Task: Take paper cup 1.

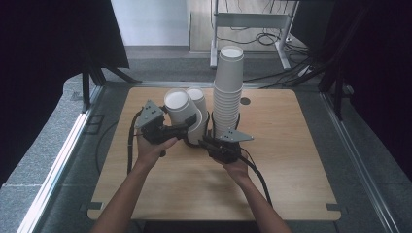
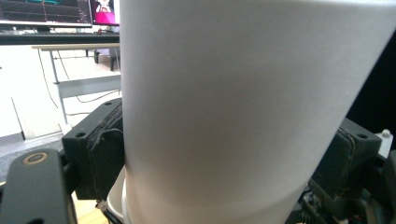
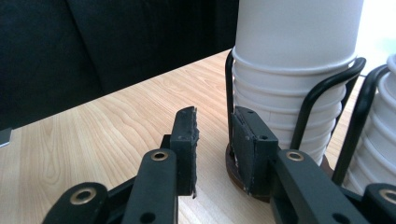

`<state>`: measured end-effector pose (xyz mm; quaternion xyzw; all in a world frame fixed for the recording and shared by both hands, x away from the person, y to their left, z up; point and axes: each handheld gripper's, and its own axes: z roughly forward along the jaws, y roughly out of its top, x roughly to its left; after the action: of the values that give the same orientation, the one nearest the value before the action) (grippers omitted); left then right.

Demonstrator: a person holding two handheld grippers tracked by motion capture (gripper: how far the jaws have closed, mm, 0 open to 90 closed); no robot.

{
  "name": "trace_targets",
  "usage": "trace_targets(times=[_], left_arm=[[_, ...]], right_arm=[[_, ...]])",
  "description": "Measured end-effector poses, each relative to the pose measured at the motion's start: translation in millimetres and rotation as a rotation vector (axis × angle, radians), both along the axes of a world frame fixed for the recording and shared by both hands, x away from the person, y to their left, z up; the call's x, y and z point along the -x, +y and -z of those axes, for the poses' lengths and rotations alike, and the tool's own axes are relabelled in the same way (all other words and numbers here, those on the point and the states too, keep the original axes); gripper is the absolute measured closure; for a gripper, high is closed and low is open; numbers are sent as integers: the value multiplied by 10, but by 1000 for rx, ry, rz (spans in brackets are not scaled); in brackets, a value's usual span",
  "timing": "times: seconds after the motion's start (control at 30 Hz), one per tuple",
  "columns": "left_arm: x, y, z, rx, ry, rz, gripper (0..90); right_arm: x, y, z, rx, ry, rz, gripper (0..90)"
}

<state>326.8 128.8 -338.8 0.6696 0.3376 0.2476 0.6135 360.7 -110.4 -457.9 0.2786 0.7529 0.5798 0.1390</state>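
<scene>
I have a white paper cup (image 1: pixel 179 106) pinched in my left tool (image 1: pixel 187 127), its pads pressed against the cup's side near the base. The cup hangs tilted above the desk (image 1: pixel 301 160), mouth toward ten o'clock, just left of the desk's middle. In the left gripper view its wall (image 2: pixel 243 107) sits right against the lens, and lower down the rim of another cup peeks out beneath it.

Behind it, at about one o'clock from the held cup, a second short stack (image 1: pixel 198 109) leans in a black wire holder. Further round at three o'clock the tall stack of cups (image 1: pixel 228 90) stands upright in its own wire holder (image 3: pixel 327 93), on a dark round base.

My right tool (image 1: pixel 208 141) lies low at the tall stack's foot, at roughly seven o'clock from it. Its pads (image 3: pixel 186 140) are spread a little with nothing between them; one pad is just beside the holder's upright wire, though I cannot tell whether it touches.

Beyond the desk at twelve o'clock I see a grey floor with cables and a white desk frame (image 1: pixel 250 22).
</scene>
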Motion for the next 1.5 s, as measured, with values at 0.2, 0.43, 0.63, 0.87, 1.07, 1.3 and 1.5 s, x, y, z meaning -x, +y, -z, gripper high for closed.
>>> trace_targets(times=[0.2, 0.43, 0.63, 0.87, 1.07, 1.3, 1.5], left_arm=[[80, 7, 85, -19, 11, 5, 151], [172, -11, 204, -47, 26, 14, 151], [275, -50, 284, -99, 30, 20, 150], [406, -56, 416, -105, 52, 32, 150], [475, -69, 585, -110, 84, 21, 150], [516, -128, 785, -122, 108, 15, 151], [533, -137, 940, -77, 135, 22, 152]], right_arm=[[56, -79, -5, -6, -3, 5, 687], [136, -179, 20, -6, 1, 13, 668], [206, -296, 24, -54, 32, 9, 654], [341, -396, -13, -52, 18, 23, 621], [442, -497, -7, -58, 13, 37, 591], [502, -523, 7, -41, 13, 34, 564], [545, -548, 27, -47, 7, 48, 554]])
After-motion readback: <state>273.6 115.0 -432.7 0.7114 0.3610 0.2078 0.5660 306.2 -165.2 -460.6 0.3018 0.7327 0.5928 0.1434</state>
